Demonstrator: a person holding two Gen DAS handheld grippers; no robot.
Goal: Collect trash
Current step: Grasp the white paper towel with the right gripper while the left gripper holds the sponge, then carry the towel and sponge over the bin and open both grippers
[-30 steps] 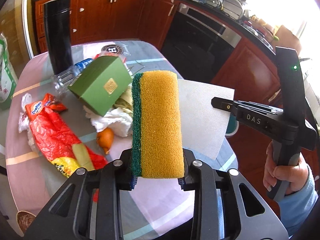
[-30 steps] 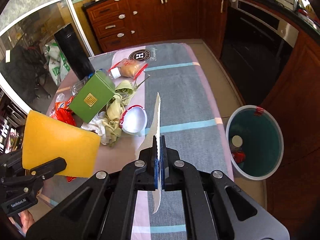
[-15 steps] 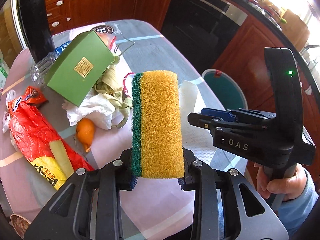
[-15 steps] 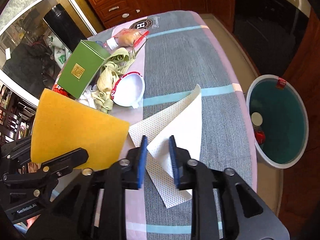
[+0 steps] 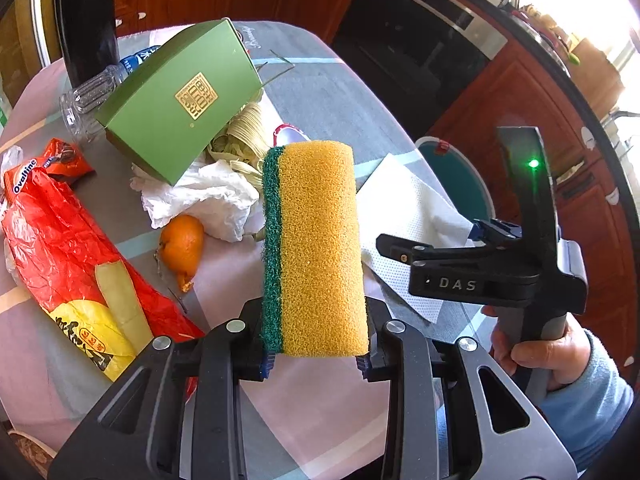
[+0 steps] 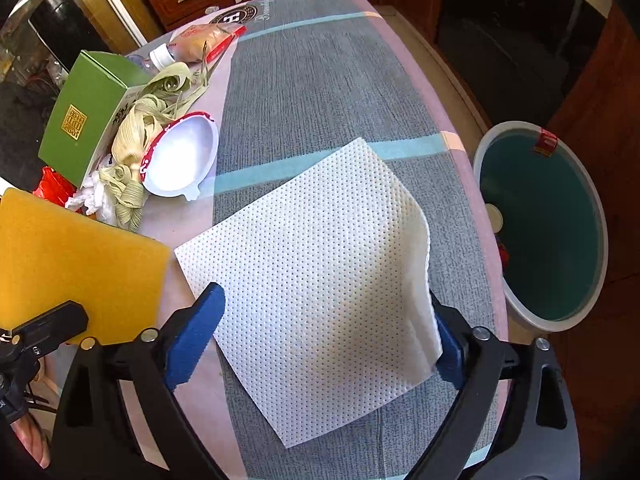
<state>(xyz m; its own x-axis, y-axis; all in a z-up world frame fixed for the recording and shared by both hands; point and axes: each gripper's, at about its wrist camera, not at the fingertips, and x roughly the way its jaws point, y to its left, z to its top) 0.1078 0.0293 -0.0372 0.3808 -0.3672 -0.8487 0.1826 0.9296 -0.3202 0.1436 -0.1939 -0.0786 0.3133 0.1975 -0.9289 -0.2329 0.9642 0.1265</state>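
My left gripper [image 5: 316, 360] clamps the sponge [image 5: 314, 248] upright, ready for wiping, while my right gripper [image 6: 320, 332] jaws are opening, the paper towel [image 6: 320, 264] lying loose between them on the table [image 6: 320, 80], trash heaped beside.

One sponge [image 5: 314, 248], centre of the left wrist view. One paper towel [image 6: 320, 268], mid-frame in the right wrist view. One green box [image 5: 180, 100], upper left. One orange [image 5: 182, 246], left of centre. One red snack bag [image 5: 68, 248], far left. One plastic bottle [image 5: 92, 96], upper left. One white bowl [image 6: 180, 160], left. One bin [image 6: 544, 224], right edge.
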